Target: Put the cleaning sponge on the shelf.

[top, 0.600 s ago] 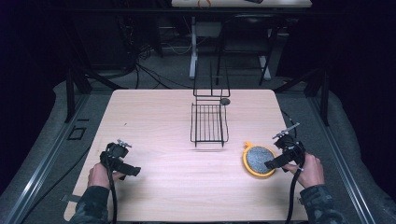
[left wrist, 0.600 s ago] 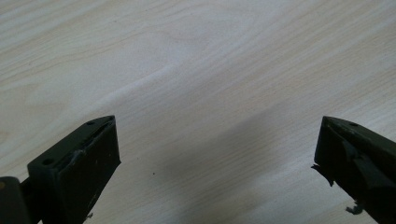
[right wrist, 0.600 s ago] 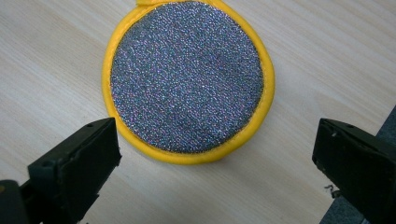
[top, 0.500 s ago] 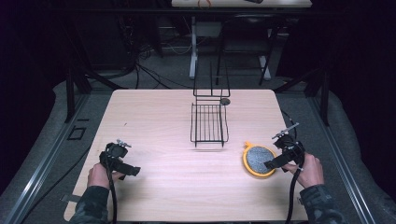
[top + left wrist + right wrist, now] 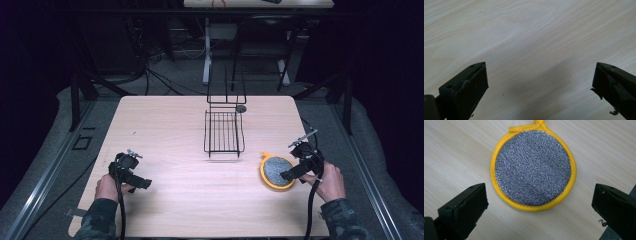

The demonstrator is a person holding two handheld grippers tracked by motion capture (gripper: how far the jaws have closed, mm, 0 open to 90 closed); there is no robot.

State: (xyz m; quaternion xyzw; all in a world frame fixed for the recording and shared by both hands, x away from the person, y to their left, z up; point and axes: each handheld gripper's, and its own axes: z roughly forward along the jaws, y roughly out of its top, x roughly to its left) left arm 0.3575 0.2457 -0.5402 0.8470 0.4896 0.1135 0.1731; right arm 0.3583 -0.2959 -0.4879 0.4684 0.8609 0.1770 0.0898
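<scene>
A round pad with a sparkly grey face and a yellow rim lies flat on the wooden table at the right. Seen in the right gripper view, the pad has a small yellow loop at its far edge. My right gripper hovers at the pad's right edge, jaws wide open with the pad lying just ahead of them. My left gripper is held low over bare wood at the table's left front, open with nothing between its jaws.
A black wire rack stands at the middle of the table, with an upright wire back and a flat grid shelf. A small dark round object lies by its far right corner. Beyond the table are dark floor, cables and desk legs.
</scene>
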